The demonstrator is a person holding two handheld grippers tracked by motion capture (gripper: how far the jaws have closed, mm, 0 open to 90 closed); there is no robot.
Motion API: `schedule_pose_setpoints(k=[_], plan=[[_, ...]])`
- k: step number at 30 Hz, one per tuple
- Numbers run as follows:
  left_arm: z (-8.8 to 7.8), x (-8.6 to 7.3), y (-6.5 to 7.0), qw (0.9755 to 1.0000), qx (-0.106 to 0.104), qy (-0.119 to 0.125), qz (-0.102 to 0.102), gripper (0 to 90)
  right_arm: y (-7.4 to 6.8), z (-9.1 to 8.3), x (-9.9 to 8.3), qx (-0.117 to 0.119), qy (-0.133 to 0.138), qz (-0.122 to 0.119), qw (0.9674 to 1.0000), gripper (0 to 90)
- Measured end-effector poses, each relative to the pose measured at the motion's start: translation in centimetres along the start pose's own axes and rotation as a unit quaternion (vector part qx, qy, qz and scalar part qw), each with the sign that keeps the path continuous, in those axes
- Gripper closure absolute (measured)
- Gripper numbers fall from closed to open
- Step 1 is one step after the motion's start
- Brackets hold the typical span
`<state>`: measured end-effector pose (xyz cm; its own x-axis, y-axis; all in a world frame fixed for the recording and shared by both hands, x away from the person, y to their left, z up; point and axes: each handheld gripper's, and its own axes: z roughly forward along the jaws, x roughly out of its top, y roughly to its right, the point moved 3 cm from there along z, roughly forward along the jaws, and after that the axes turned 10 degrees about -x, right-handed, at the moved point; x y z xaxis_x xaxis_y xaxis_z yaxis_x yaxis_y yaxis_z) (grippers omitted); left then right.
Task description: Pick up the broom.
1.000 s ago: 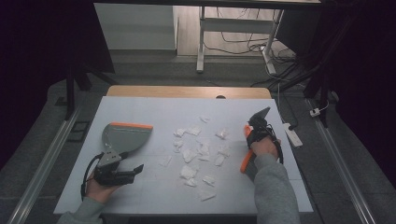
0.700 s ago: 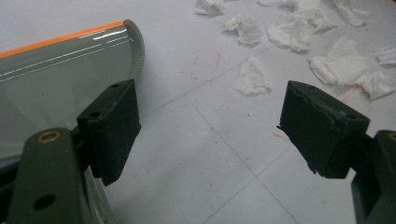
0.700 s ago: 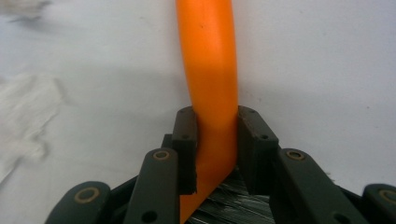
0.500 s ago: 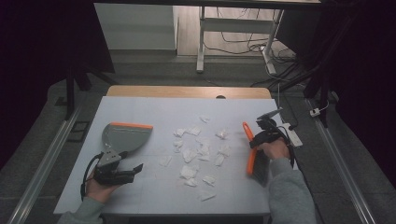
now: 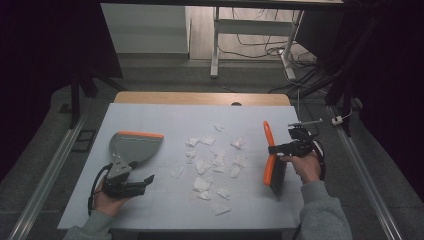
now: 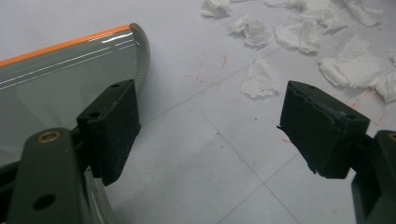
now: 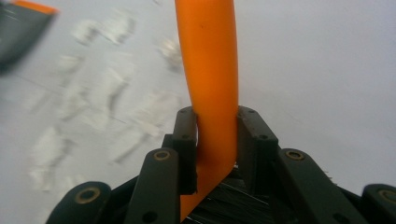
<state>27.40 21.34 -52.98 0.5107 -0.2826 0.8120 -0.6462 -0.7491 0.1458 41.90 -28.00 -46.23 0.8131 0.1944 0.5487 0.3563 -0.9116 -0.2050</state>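
— Where's the brush?
— The orange-handled brush [image 5: 270,161] lies near the table's [image 5: 165,115] right edge, the right gripper's [image 5: 278,148] jaws clamped on its handle.
— What's around it?
— Torn paper scraps [image 5: 210,162] litter the table's middle, between brush and grey dustpan [image 5: 135,146] near the left edge.
— And the left gripper [image 5: 145,181]?
— Jaws wide, empty, beside the dustpan; its own view shows faint red marks on the table. No readable writing.
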Motion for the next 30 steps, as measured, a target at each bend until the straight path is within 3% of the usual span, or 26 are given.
schedule_pose_setpoints(k=[6,7,9,11,15,17,21,25,30], plan=[[0.1,0.3,-0.1,0.9999,0.000,0.009,-0.008,21.0,-1.5,-0.7,0.2,0.037,0.035,-0.007,0.9987,70.9],[0.1,0.4,0.0,0.9999,-0.001,0.010,-0.009,21.0,-2.0,-0.7,0.3,0.052,0.051,-0.002,0.9973,70.9],[0.1,0.6,0.1,0.9998,-0.008,0.015,-0.012,21.0,-2.3,-0.7,0.3,0.058,0.055,-0.002,0.9968,70.9],[-0.3,1.3,0.2,0.9985,-0.023,0.038,-0.031,21.4,-3.4,-0.5,0.6,0.082,0.071,-0.008,0.9941,70.9],[-0.3,1.8,0.5,0.9982,-0.022,0.044,-0.035,21.5,-4.0,-0.3,1.0,0.100,0.091,-0.001,0.9908,70.9],[-0.3,2.4,0.9,0.9971,-0.034,0.052,-0.044,21.5,-4.6,0.0,1.3,0.126,0.107,0.005,0.9862,70.9],[-0.2,4.0,1.8,0.9970,-0.032,0.065,-0.030,21.7,-5.5,0.2,1.3,0.137,0.124,0.006,0.9827,70.8],[0.9,5.9,3.2,0.9960,-0.048,0.073,-0.017,21.9,-6.4,0.3,1.1,0.156,0.140,0.016,0.9776,70.8],[2.7,7.0,5.0,0.9955,-0.071,0.063,0.004,21.9,-7.5,0.4,1.0,0.165,0.140,0.008,0.9763,70.8]])
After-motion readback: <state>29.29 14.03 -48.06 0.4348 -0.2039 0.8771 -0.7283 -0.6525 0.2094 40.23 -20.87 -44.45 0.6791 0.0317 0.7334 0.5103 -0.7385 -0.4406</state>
